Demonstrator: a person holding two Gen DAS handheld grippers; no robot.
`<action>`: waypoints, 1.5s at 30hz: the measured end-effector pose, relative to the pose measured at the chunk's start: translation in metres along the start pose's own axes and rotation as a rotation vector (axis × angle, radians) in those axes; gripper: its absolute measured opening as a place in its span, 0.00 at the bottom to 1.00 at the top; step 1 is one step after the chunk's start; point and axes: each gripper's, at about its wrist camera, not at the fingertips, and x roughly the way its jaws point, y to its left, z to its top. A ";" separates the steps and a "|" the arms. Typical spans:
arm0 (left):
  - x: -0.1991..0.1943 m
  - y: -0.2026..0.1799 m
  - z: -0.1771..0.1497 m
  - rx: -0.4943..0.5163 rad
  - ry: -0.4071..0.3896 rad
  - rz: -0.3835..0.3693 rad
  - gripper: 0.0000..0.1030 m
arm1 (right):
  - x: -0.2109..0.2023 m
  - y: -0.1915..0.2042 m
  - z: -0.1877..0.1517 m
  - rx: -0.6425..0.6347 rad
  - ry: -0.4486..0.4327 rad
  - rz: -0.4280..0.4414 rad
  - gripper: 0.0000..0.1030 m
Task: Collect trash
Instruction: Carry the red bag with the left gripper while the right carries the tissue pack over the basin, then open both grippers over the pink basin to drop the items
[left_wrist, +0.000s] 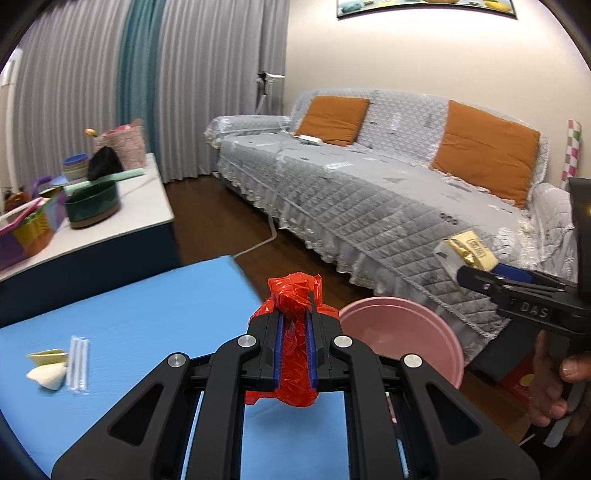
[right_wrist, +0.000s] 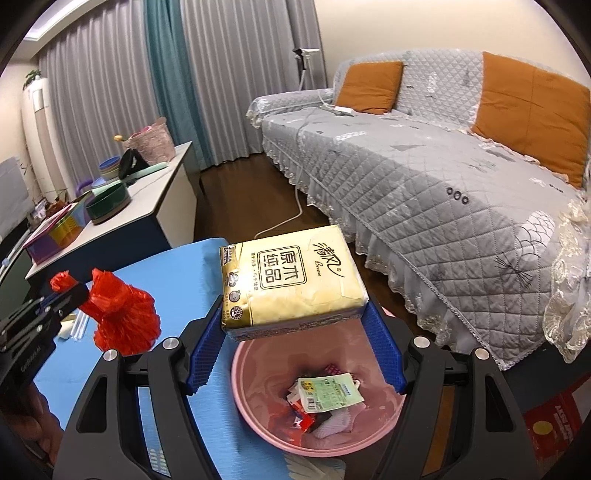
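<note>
Taking the pink bin (right_wrist: 258, 424) as the landmark and going left to right: well left of it, on the blue desk (left_wrist: 129, 295), lay three scraps not yet collected, a folded yellowish paper (left_wrist: 46, 356), a white wedge-shaped wad (left_wrist: 48, 376) touching it, and clear straw wrappers (left_wrist: 78, 363) just beside those.

Nearer the bin, still left of it and over the desk's edge, the left tongs (left_wrist: 294, 354) were clenched on a crumpled red bag (left_wrist: 295, 295). Their blue pads pinched its neck, and the bag's bulk hung free above the desk, short of the bin's rim.

Directly above the bin, the right tongs (right_wrist: 295, 325) held a gold tissue pack (right_wrist: 291, 280) across its width, one pad pressed to each side. The pack sat roughly level over the bin's far half, not yet let go.

Inside the bin lay trash already gathered: a green-and-white wrapper (right_wrist: 328, 393), some red scraps, and a white crumpled piece at the bottom. Right of the bin stood the grey sofa (right_wrist: 443, 192), and a red box (right_wrist: 550, 428) sat on the floor below the sofa's edge.

By my reading the task was past its middle. Several items were in, and two more were in the tongs, the pack ready to drop and the bag needing a short carry rightward. The three small scraps on the desk would remain after that. They look flat and light, so likely fiddly to pinch.
</note>
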 end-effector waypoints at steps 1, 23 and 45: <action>0.002 -0.004 0.000 0.002 0.002 -0.015 0.10 | 0.000 -0.003 0.000 0.006 0.001 -0.003 0.69; 0.058 -0.055 -0.009 0.019 0.138 -0.173 0.28 | 0.031 -0.037 -0.002 0.055 0.098 -0.026 0.76; -0.029 0.071 -0.007 -0.031 0.053 0.050 0.28 | 0.020 0.048 0.004 -0.003 0.027 0.070 0.52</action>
